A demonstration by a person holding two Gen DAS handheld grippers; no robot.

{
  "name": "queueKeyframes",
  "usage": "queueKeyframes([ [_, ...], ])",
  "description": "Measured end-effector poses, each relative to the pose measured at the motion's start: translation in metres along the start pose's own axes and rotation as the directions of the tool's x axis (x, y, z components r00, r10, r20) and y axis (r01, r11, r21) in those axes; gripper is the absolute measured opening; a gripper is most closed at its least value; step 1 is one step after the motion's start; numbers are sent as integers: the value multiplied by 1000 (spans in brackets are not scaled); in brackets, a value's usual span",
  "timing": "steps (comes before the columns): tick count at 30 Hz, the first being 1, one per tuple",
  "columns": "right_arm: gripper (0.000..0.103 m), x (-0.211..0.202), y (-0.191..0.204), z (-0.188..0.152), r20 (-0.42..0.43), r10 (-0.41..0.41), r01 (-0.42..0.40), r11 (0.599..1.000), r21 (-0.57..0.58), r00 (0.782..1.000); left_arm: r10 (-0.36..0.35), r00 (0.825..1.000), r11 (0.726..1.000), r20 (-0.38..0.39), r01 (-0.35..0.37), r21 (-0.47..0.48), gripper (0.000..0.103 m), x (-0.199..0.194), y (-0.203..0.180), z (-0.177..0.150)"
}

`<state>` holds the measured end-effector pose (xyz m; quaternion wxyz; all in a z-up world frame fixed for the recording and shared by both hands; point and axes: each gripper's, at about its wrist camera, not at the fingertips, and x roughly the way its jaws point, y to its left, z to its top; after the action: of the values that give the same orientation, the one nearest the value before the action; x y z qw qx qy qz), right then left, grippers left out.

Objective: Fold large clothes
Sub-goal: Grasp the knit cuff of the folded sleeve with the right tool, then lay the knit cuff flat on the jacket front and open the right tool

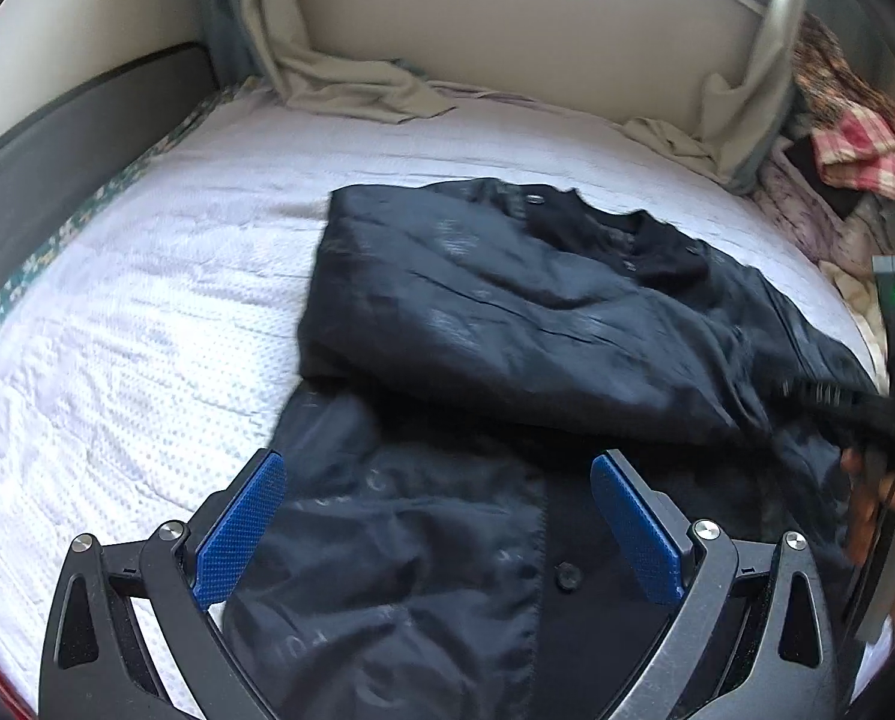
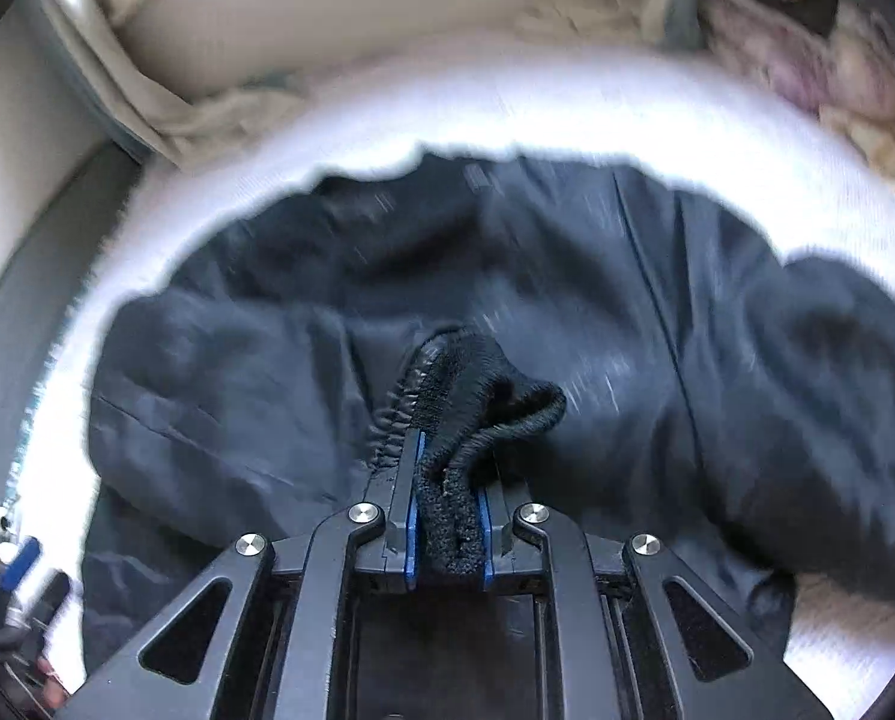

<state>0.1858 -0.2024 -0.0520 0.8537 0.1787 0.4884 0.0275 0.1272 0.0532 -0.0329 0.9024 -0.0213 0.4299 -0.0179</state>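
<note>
A dark navy jacket (image 1: 507,324) lies spread on a bed covered by a white textured bedspread (image 1: 147,312). It occupies the middle and near part of the bed. Its collar (image 1: 639,234), with a snap button beside it, points toward the far edge, where beige curtains (image 1: 351,84) pool against the wall. Its body runs back toward the near edge, so the long axis goes roughly from far edge to near edge, slanting a little toward the bed's right side. One part is already laid across the chest as a fold, with its crease running diagonally.

The ribbed knit cuff (image 2: 465,408) of a sleeve is the piece being worked. It is clamped between the blue pads of the right gripper (image 2: 447,516), whose jaws are closed tight on the bunched knit. In the right wrist view the cuff sticks straight forward from the jaws, out over the jacket's body, and the blur suggests motion. In the left wrist view that sleeve end sits at the jacket's right side, near the bed's right edge.

The left gripper (image 1: 441,528) hovers above the jacket's near portion with jaws spread wide, holding nothing; a small button shows between its fingers. The right gripper is therefore the one nearer the sleeve, and the fold likely calls for carrying the cuff inward across the body.

A heap of pink checked clothes (image 1: 861,156) lies beyond the right edge.
</note>
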Motion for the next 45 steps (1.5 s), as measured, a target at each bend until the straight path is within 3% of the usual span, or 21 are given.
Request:
queueKeyframes([
  [3,26,5,-11,-3,-23,-28,29,999,25,999,-5,1000,999,3,5,-44,103,0,15,11],
  [5,48,-7,-19,-3,-6,-36,37,998,56,999,-6,1000,998,16,7,-64,103,-2,26,24],
  [10,70,-65,-26,2,151,-117,110,993,51,982,3,998,994,63,4,-106,97,-1,47,62],
  [12,70,-83,-19,5,197,-100,97,995,24,975,-38,997,993,62,45,-112,92,6,47,73],
  [15,66,-89,-3,6,193,-11,20,999,-47,981,-111,993,989,45,115,-97,83,28,37,80],
  [17,48,-82,11,0,178,-15,33,995,-98,984,-149,989,985,14,149,-86,73,49,30,79],
  [18,43,-76,18,-2,164,-27,48,991,-124,986,-158,987,984,-12,156,-82,70,60,28,77],
  [20,33,-59,24,-6,125,-34,52,987,-150,992,-123,991,991,-61,119,-67,68,83,25,71],
  [24,31,-22,23,-13,46,-59,65,987,-149,997,-19,995,999,-99,14,-47,70,109,34,59],
  [29,31,15,13,-23,-31,-66,62,992,-114,997,16,993,999,-117,-21,-45,78,123,39,49],
  [33,31,25,9,-29,-24,-71,68,992,-106,997,3,991,997,-133,-14,-81,81,134,47,43],
  [45,36,37,17,-38,30,-131,134,983,-128,991,33,995,998,-98,-37,-43,81,141,44,33],
])
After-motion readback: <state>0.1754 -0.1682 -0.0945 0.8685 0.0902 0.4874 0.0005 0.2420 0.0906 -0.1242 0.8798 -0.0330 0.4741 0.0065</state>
